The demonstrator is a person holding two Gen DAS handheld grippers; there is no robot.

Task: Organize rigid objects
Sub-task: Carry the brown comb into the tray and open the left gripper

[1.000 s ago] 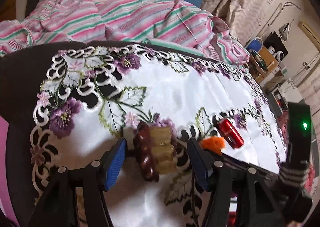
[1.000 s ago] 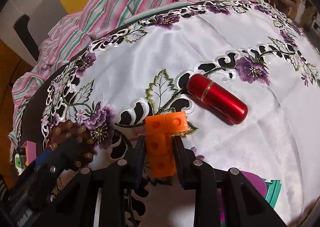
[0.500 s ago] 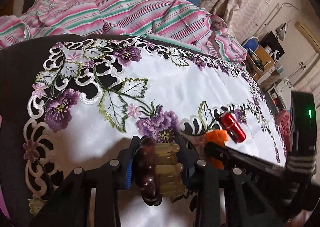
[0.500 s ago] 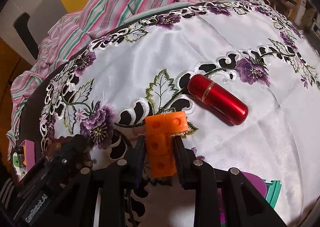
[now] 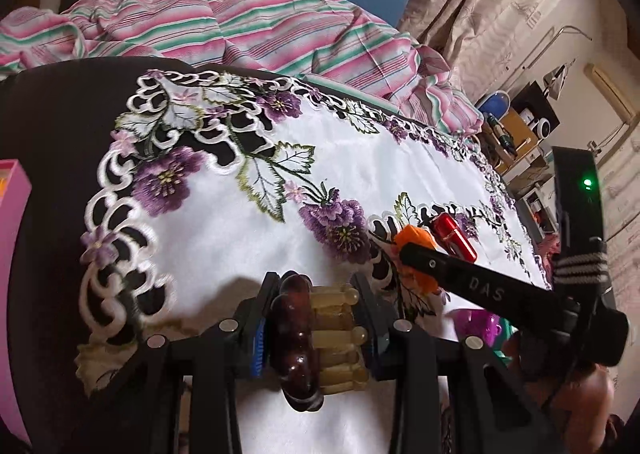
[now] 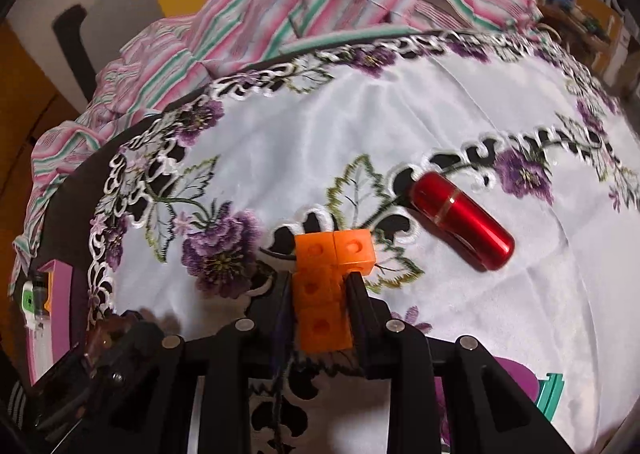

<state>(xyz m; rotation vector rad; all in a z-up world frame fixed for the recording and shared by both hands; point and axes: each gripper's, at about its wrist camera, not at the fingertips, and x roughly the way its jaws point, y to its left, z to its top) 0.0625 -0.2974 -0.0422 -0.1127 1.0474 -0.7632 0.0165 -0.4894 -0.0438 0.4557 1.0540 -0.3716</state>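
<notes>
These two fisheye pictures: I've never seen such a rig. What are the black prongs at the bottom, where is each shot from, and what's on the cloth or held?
No robot here: a person holds a two-finger gripper in each hand, with a camera on each looking along its fingers. The prongs are those fingers. In the left wrist view, the left gripper has just closed on a brown massager with pale pegs. In the right wrist view, the right gripper is shut on an orange block piece. A red tube lies loose on the embroidered cloth. A pink box sits at the left edge.
</notes>
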